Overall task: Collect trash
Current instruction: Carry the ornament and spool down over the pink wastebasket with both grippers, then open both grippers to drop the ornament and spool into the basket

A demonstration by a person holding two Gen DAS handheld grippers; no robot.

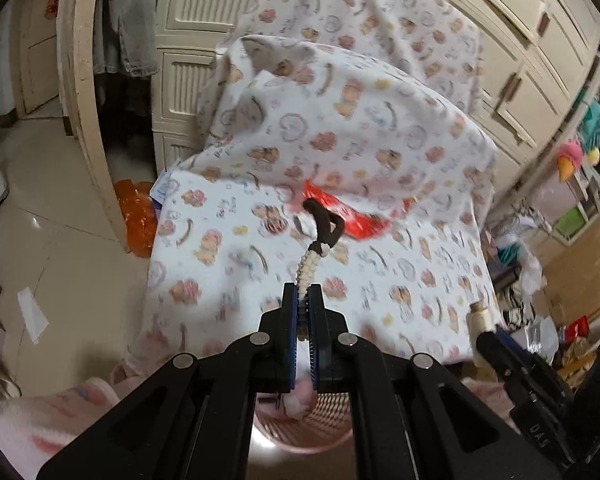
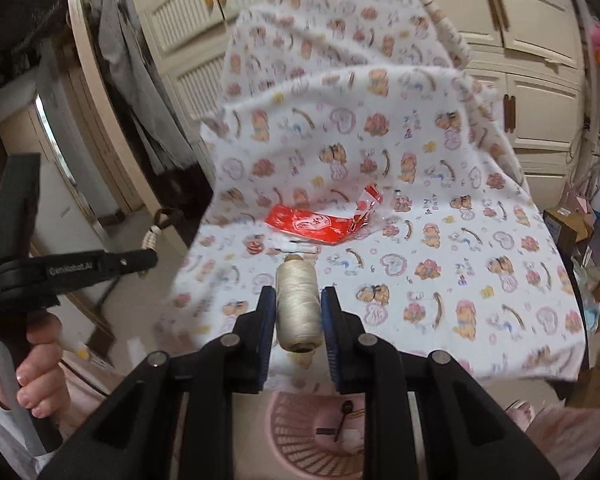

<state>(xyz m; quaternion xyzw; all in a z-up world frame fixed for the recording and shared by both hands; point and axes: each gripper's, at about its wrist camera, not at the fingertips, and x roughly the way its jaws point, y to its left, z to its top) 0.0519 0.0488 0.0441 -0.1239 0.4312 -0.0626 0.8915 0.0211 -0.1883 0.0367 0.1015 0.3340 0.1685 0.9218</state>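
My left gripper (image 1: pixel 303 292) is shut on a cream braided cord with a brown loop (image 1: pixel 314 256), which sticks up past the fingertips. The right wrist view shows this gripper (image 2: pixel 148 258) at the left with the cord (image 2: pixel 154 236). My right gripper (image 2: pixel 298 292) is shut on a spool of cream thread (image 2: pixel 298 308), held above the near edge of the cloth-covered table (image 2: pixel 420 280). A red wrapper (image 2: pixel 316 226) lies on the cloth beyond the spool, with a small white tube (image 2: pixel 300 247) beside it. A pink basket (image 2: pixel 296 452) stands below both grippers, with small items in it.
Cream wardrobe doors (image 2: pixel 540 40) stand behind the table. An orange bag (image 1: pixel 136 216) and a paper scrap (image 1: pixel 32 312) lie on the floor at left. Boxes and shelves crowd the right side (image 1: pixel 572 320). A hand (image 2: pixel 40 364) holds the left gripper's handle.
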